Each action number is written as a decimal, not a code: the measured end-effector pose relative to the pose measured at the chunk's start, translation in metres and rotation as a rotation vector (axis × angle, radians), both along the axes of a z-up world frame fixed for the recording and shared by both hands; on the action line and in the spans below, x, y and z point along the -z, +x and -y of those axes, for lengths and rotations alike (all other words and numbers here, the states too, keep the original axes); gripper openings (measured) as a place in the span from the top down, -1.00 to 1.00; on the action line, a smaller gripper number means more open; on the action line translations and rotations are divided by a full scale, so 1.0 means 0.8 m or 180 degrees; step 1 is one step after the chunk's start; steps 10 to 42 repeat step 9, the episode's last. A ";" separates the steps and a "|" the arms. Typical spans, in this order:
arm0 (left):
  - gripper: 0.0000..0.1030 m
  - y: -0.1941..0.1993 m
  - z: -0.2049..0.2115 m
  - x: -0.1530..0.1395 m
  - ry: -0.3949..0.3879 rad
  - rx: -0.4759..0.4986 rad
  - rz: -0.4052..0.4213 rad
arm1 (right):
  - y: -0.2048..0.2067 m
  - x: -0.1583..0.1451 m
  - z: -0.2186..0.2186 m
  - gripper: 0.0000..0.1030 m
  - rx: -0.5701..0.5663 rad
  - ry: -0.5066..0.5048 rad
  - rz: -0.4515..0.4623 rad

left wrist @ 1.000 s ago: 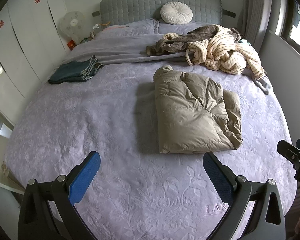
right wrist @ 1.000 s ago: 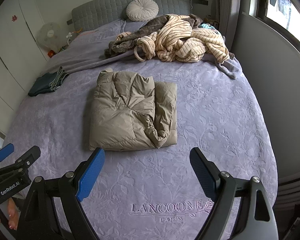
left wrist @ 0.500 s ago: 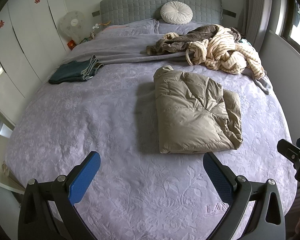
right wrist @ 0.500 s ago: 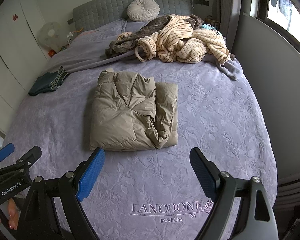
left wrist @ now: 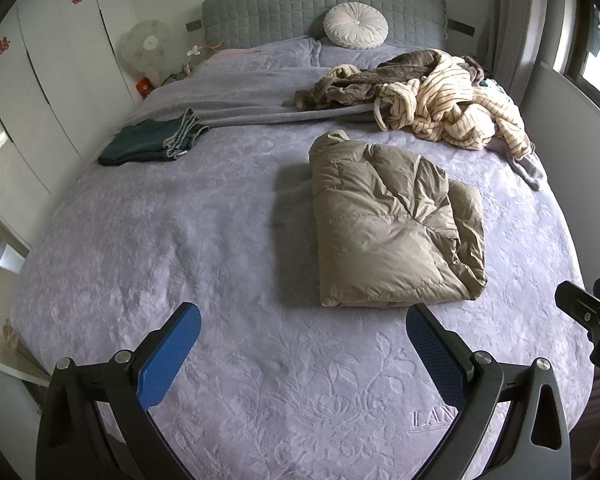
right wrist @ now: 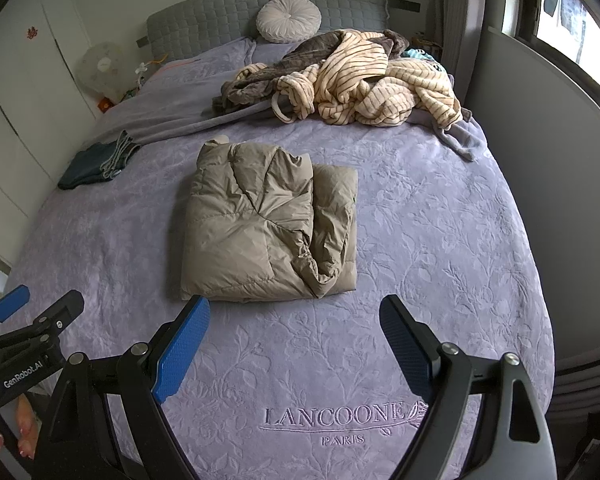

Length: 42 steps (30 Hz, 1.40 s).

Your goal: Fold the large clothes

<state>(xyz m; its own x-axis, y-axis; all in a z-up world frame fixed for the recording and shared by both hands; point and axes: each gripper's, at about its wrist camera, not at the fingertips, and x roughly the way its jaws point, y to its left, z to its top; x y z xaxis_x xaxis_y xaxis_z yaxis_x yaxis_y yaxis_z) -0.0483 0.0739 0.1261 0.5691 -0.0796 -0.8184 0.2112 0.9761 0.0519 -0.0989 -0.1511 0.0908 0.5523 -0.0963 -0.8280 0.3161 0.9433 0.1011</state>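
A folded beige puffer jacket (left wrist: 392,224) lies in the middle of the lilac bed (left wrist: 180,248); it also shows in the right wrist view (right wrist: 268,220). My left gripper (left wrist: 302,328) is open and empty, above the bed's foot, short of the jacket's near edge. My right gripper (right wrist: 294,328) is open and empty, just in front of the jacket's near edge. A heap of unfolded striped cream and brown clothes (left wrist: 432,96) lies at the bed's far right, also seen in the right wrist view (right wrist: 356,80).
Folded dark jeans (left wrist: 152,142) lie at the bed's left side. A round white cushion (left wrist: 356,26) leans on the grey headboard. A fan (left wrist: 146,46) and white wardrobes (left wrist: 40,80) stand left. A wall and window (right wrist: 560,120) are right.
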 end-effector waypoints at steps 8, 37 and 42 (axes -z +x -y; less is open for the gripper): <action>-1.00 -0.006 -0.009 -0.001 -0.0083 0.0051 0.0030 | 0.000 0.000 -0.003 -0.72 0.0002 -0.0001 -0.0011; -1.00 -0.002 -0.013 0.002 -0.0090 0.0050 0.0016 | 0.000 0.000 -0.003 -0.72 -0.0002 -0.0002 -0.0006; -1.00 -0.002 -0.013 0.002 -0.0090 0.0050 0.0016 | 0.000 0.000 -0.003 -0.72 -0.0002 -0.0002 -0.0006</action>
